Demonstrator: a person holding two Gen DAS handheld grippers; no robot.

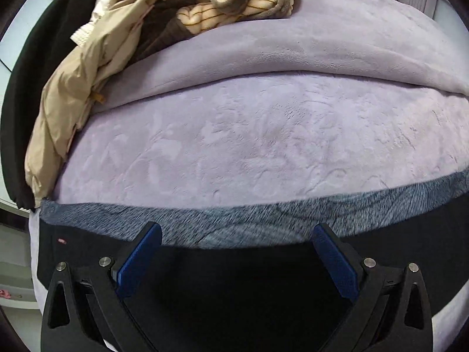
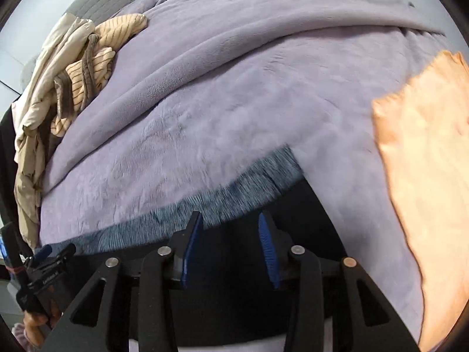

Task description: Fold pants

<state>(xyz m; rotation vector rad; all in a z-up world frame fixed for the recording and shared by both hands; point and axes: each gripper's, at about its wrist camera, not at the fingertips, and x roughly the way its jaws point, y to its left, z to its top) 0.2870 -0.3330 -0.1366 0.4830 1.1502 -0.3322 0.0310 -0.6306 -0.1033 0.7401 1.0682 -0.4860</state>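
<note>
The black pants (image 1: 234, 278) lie flat on the near part of a lilac bed, with a band of grey-blue fleece lining (image 1: 234, 223) showing along their far edge. My left gripper (image 1: 236, 231) is open and empty, its blue pads over the pants near the lining. In the right wrist view the same pants (image 2: 228, 278) and lining (image 2: 234, 196) lie under my right gripper (image 2: 230, 218), which is open and empty, its jaws less wide apart. The left gripper also shows in the right wrist view (image 2: 44, 267), held in a hand at the lower left.
A lilac plush blanket (image 1: 263, 146) covers the bed, with a folded-over layer behind. A pile of clothes, beige jacket (image 1: 73, 96) and striped garment (image 1: 240, 3), lies at the far left. An orange cloth (image 2: 425, 161) lies on the right.
</note>
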